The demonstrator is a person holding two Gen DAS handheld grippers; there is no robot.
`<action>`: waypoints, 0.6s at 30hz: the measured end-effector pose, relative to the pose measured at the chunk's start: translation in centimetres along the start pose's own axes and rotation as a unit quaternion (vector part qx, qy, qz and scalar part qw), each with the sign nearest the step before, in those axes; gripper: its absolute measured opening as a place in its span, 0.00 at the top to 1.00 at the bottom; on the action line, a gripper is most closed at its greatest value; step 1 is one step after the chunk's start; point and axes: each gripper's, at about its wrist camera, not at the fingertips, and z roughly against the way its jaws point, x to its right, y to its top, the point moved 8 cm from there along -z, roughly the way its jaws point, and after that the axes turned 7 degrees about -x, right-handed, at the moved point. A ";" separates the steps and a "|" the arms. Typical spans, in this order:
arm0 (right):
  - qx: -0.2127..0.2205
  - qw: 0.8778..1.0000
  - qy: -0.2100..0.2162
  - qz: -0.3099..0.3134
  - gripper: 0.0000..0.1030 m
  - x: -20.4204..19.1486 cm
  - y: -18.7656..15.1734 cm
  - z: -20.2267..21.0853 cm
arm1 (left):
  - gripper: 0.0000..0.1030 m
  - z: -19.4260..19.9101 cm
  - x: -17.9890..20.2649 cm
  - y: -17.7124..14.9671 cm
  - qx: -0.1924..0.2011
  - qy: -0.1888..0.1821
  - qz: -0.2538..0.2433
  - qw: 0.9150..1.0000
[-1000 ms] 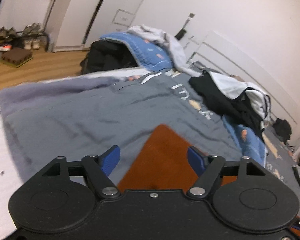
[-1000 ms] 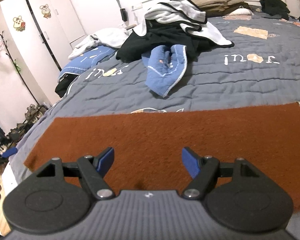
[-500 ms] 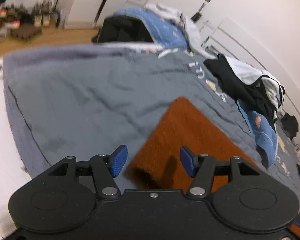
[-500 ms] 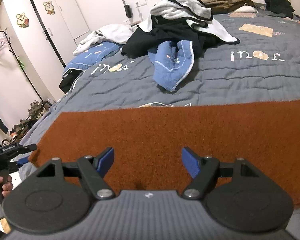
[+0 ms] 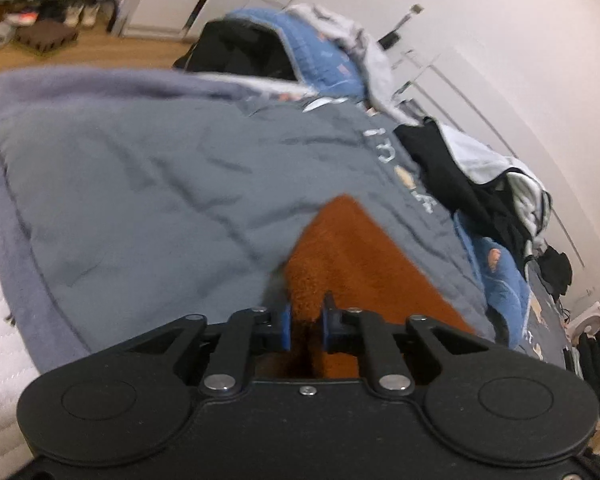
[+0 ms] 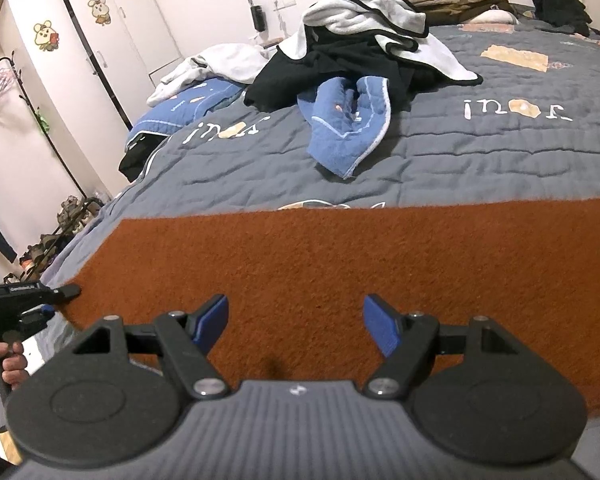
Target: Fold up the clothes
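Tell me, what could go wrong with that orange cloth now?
The left gripper has just been closing its jaws on only the corner of the orange cloth, so the cloth might slip out. The right gripper is open, so lifting now could drag the cloth crooked across the grey quilt.

Soft, even indoor light fills both views, with no glare and no visible lamp. The left wrist view is smeared by motion blur: the grey bedspread [image 5: 148, 184] beyond the fingers [image 5: 286, 328] looks streaky. The right wrist view is sharper, and a small dark shadow lies on the rust-brown cloth [image 6: 340, 264] between its fingers [image 6: 214, 318]. Fisheye distortion bends walls and wardrobe [image 6: 100, 40] at the edges.
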 end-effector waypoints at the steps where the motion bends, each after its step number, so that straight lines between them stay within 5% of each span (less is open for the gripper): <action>1: 0.001 1.000 0.000 -0.003 0.28 0.1 0.1 0.0 | 0.88 0.2 0.5 0.1 0.004 -0.007 -0.002 1.000; 10: 0.011 1.000 -0.007 -0.028 0.28 1.9 0.7 0.7 | 0.89 0.1 8.9 -1.7 0.001 -0.101 -0.078 0.992; 18: 0.014 0.998 0.001 -0.068 0.28 3.9 1.0 1.4 | 0.89 -2.3 17.2 -7.9 -0.069 -0.171 -0.185 0.965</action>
